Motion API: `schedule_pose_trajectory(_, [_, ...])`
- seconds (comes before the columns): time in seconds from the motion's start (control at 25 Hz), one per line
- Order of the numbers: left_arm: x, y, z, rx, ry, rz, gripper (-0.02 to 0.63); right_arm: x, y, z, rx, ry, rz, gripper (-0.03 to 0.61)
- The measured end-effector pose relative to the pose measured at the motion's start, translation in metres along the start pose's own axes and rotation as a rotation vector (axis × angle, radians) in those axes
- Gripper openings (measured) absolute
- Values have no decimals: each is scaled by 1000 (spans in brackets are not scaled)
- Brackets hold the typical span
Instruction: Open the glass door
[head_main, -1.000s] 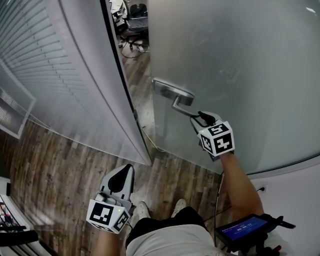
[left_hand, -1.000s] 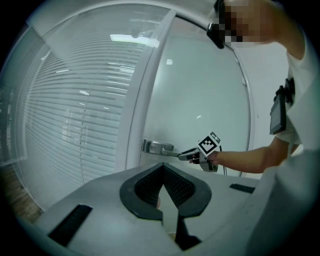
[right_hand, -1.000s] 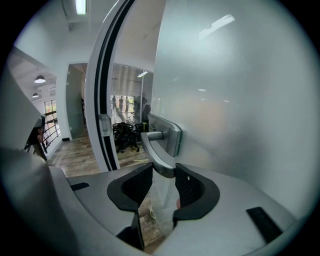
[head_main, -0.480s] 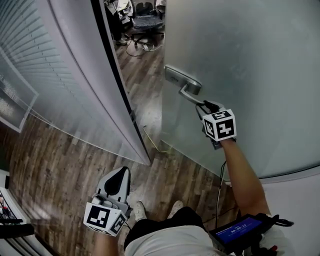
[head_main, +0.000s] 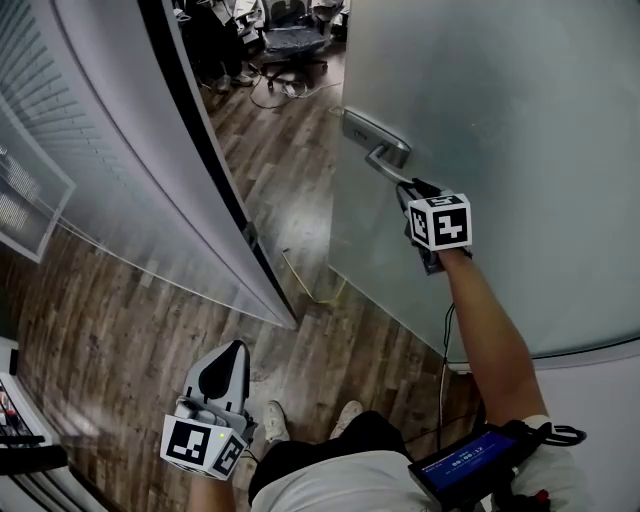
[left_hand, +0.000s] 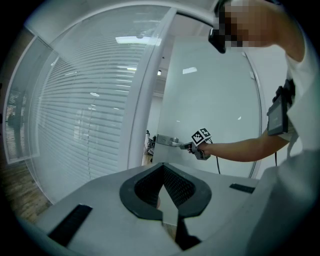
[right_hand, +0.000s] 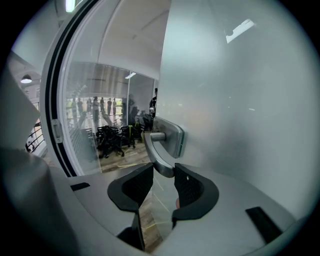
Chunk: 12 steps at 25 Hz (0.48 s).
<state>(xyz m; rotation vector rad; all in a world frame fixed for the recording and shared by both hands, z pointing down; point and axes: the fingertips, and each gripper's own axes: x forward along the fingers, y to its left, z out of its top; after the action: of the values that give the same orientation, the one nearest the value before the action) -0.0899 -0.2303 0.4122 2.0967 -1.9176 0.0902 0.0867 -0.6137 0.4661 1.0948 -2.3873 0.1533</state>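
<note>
Right gripper (right_hand: 162, 172) grips door handle (right_hand: 155, 150) by its end.

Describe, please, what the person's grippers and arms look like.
Both the left gripper and right gripper have pale grey bodies, black ribbed claw pads and a white cube with black square markers. A thin dark cable trails from the right one. The arms are bare below a white short-sleeved shirt.

The scene is lit evenly by cool light from overhead, and bright patches of glare are seen on the frosted glass door (right_hand: 240, 100). Only soft shadows are cast on the wooden floor (head_main: 300, 150). The head view is rendered sharp. Both gripper views are strongly bent by the wide lens and ringed with black corners.
</note>
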Motion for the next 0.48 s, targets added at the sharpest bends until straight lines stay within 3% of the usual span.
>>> schedule_pose_trajectory(0.48, [8, -6, -4, -7, 14, 15, -6, 26, -49, 14, 69, -14, -56, 133])
